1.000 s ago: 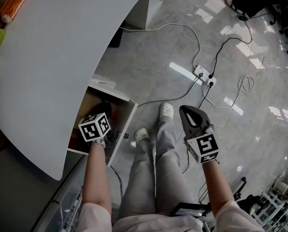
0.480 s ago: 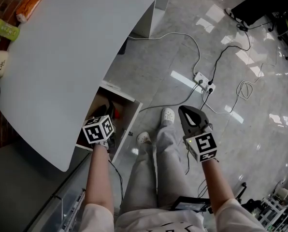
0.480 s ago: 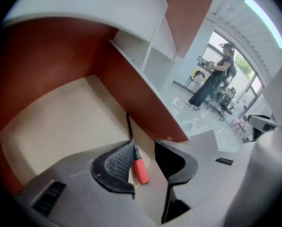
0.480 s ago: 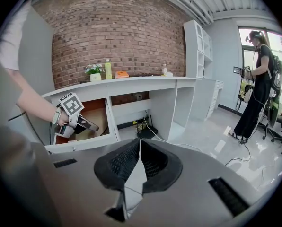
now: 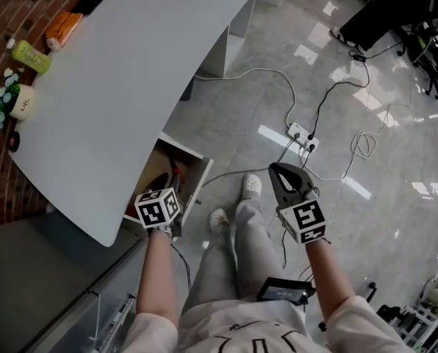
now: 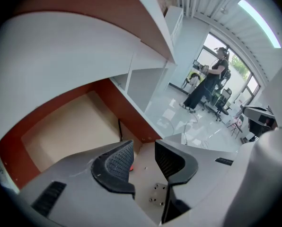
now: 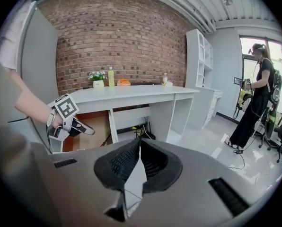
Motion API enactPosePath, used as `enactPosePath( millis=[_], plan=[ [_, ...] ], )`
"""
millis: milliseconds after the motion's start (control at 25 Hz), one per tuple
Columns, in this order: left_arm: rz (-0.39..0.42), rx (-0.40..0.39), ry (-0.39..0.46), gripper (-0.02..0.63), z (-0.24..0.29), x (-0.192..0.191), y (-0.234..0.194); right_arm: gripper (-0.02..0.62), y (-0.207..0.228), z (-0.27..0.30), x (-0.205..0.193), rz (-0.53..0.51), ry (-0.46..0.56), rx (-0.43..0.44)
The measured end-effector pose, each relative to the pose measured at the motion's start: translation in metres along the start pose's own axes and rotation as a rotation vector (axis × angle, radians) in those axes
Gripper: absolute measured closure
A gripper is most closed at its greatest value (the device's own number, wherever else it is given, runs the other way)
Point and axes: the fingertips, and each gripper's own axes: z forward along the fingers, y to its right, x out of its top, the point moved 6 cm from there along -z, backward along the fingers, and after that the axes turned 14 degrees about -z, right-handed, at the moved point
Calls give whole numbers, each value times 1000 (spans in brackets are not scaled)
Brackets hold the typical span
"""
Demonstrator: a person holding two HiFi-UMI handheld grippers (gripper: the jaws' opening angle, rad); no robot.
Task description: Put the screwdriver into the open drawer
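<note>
2 grippers, 1 in each hand. left gripper (image 6: 142, 148): jaws apart with a wide gap, pads pressing on nothing, aimed down into the open drawer (image 6: 65, 126). just beside its left pad a small red bit of the screwdriver (image 6: 131, 166) shows on the drawer floor. a thin dark line runs away from it along the reddish side wall, probably the shaft, and the jaw hides the rest. head view agrees: a red spot lies inside the drawer close to its white front panel. the left marker cube sits above that panel's near end, apart from the screwdriver.

right gripper (image 7: 138, 143): jaws together, ribbed pads meeting at the tips. it hangs over the grey floor (image 5: 226, 109) by the person's right leg, well apart from the drawer, facing the desk.

outward: the drawer sticks out from under the white desk (image 5: 131, 87). 1 white shoe (image 5: 252, 184) is near the drawer and another sits beside it. a black device (image 5: 284, 291) lies at the person's lap. a white power strip (image 5: 301, 137) with trailing cables lies on the floor past the shoes. at the desk's back edge, against the brick wall (image 7: 122, 37), stand a green bottle (image 5: 31, 56), an orange packet (image 5: 63, 28) and a small potted plant (image 5: 17, 103). another person (image 7: 254, 98) stands far right by the window.
</note>
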Motion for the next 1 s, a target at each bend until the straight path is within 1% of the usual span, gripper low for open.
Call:
enactPosePath(
  millis=[160,400,600,680,760,880,1000],
  plan=[
    [7,-10,9,460,-24,2,12,572,5,-14,20,-9,18,-15],
    [87,-46,-2,462,-57,-3,41,572,11,-37,47,-48,40,-16],
    [109,-69,16,468,-82,0,55,572,16,-59,67,-97,61,-26],
    [131,-80,32,469,-93,5,63,572,19,-68,74,-98,69,-36],
    [146,-91,55,476,-104,11,71,572,23,-78,81,-68,89,-47],
    [150,-110,103,480,-119,21,81,573,28,-92,92,-17,129,-63],
    [146,-130,152,494,-134,30,90,574,31,-103,103,-18,152,-78]
  ],
)
